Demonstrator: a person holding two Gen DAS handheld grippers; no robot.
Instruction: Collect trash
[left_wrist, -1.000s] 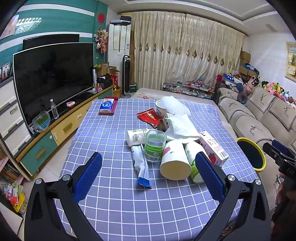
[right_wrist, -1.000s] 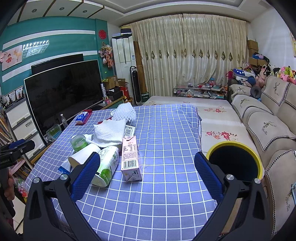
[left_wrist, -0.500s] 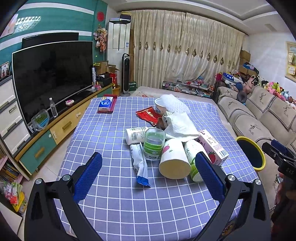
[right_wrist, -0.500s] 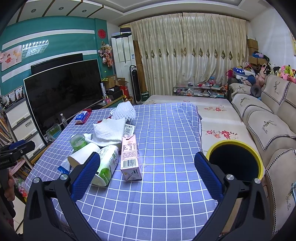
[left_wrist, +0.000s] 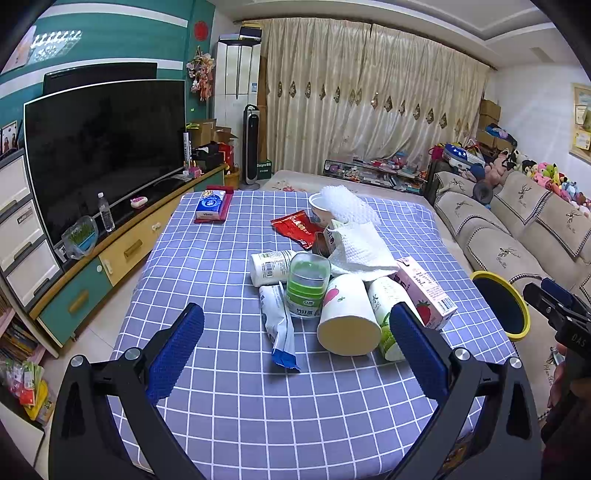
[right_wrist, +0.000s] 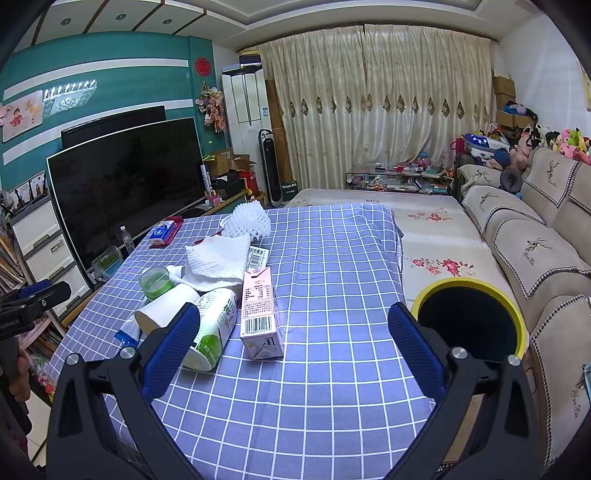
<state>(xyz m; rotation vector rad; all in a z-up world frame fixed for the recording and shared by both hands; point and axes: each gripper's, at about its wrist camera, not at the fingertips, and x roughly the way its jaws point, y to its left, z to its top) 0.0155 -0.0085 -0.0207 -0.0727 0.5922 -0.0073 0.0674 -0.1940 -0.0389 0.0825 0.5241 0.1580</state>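
A heap of trash lies on the blue checked table (left_wrist: 229, 398): a paper cup on its side (left_wrist: 349, 315), a green-lidded jar (left_wrist: 308, 284), a blue and white wrapper (left_wrist: 279, 325), a pink carton (left_wrist: 424, 291), a white tissue (left_wrist: 362, 247) and a red packet (left_wrist: 299, 227). My left gripper (left_wrist: 295, 339) is open and empty just short of the heap. My right gripper (right_wrist: 291, 339) is open and empty in front of the pink carton (right_wrist: 260, 314) and a green and white cup (right_wrist: 212, 332). A yellow-rimmed bin (right_wrist: 471, 319) stands right of the table.
A TV (left_wrist: 103, 147) on a low cabinet stands to the left. A sofa (right_wrist: 535, 251) runs along the right. A tissue pack (left_wrist: 211, 205) lies at the table's far left. A white foam net (right_wrist: 248, 221) and a bowl sit at the far side.
Both grippers have crept slightly forward toward the heap. Nothing on the table has moved.
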